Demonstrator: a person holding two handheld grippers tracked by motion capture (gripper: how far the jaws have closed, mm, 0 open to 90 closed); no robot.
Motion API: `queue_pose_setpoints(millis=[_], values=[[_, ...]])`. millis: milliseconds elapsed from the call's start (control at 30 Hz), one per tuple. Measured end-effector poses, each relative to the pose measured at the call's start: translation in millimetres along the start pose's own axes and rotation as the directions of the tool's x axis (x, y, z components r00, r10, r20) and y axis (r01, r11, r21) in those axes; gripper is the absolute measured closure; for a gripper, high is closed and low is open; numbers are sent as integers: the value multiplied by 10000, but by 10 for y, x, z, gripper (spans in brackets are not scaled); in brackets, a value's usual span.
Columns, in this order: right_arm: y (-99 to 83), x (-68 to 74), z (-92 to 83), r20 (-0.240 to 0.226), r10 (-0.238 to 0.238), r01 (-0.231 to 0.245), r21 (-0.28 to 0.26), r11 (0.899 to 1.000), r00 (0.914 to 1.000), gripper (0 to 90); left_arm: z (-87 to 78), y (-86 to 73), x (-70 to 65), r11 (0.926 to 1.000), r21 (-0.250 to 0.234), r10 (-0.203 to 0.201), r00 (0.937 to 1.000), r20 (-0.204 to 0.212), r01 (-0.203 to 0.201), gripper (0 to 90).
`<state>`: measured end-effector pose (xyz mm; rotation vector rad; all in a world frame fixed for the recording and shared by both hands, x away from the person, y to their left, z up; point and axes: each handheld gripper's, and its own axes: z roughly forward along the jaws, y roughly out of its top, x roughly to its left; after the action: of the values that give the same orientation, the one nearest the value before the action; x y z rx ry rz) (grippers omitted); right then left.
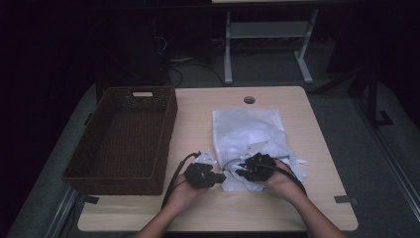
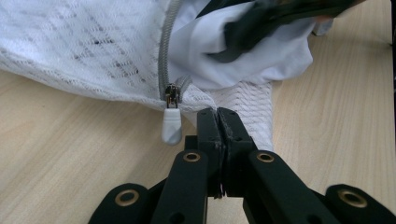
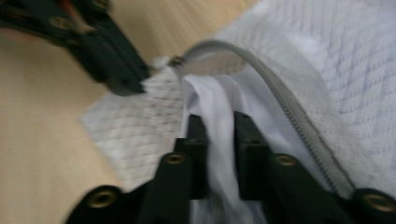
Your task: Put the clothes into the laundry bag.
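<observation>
A white mesh zip bag (image 1: 247, 129) lies on the wooden table, its near end bunched between both hands. My left gripper (image 1: 222, 176) (image 2: 217, 114) is shut on the bag's mesh corner, just right of the white zipper pull (image 2: 171, 126). The grey zipper (image 3: 280, 102) stands partly undone, and smooth white cloth (image 2: 261, 51) (image 3: 212, 107) spills out of the opening. My right gripper (image 1: 240, 172) (image 3: 219, 123) is closed on a fold of that cloth, which fills the narrow gap between its jaws. The left gripper (image 3: 126, 84) appears at the upper left of the right gripper view, pinching the mesh.
A brown wicker basket (image 1: 163, 106), empty, stands on the left half of the table (image 1: 198, 114). A round cable hole (image 1: 249, 99) sits near the far edge. Bare wood lies right of the bag and along the near edge. Beyond the table are dark floor and white desk legs.
</observation>
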<state>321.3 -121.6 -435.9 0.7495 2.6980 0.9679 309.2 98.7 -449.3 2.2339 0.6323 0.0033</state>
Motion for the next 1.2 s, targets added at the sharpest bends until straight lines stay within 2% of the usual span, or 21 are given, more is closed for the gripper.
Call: queue_pose_setpoints(millis=[67,100,200,400,467,567,633,733,833,1033,1133,1200], values=[[0,-18,69,103,106,-108,225,9997,9999,817,-5,3,3,10000,-33,-6,10000,36,6,884],[-1,-19,99,320,160,-168,253,9995,9994,823,-6,5,2,10000,-14,11,10000,59,-11,887],[22,-26,142,628,509,-519,142,9986,9967,837,-2,7,-2,9999,57,100,9999,118,-101,893],[120,-142,282,1477,1139,-1117,-229,9935,9825,845,-1,12,-14,9991,314,285,9990,351,-296,896],[143,-203,319,1608,1376,-1334,-365,9904,9773,843,13,4,-13,9991,320,280,9992,286,-289,895],[142,-237,315,1321,1527,-1476,-482,9879,9794,811,21,-9,14,9991,332,268,9992,285,-278,893],[127,-238,265,822,1482,-1444,-508,9882,9855,713,21,-20,30,9994,306,170,9994,289,-178,890],[93,-190,100,142,1238,-1226,-647,9903,9922,615,18,-22,36,9996,261,128,9995,289,-135,888],[30,-128,-120,-229,968,-983,-819,9918,9950,575,19,-19,32,9996,239,164,9995,274,-171,886],[-225,-54,-482,-448,798,-843,-1106,9903,9958,575,23,-18,31,9996,241,141,9995,290,-148,886],[-348,-35,-566,-490,792,-840,-1057,9908,9957,578,25,-18,30,9997,221,118,9995,292,-124,886],[-417,-21,-556,-462,781,-825,-1004,9915,9959,580,28,-16,32,9995,274,173,9994,292,-181,885]])
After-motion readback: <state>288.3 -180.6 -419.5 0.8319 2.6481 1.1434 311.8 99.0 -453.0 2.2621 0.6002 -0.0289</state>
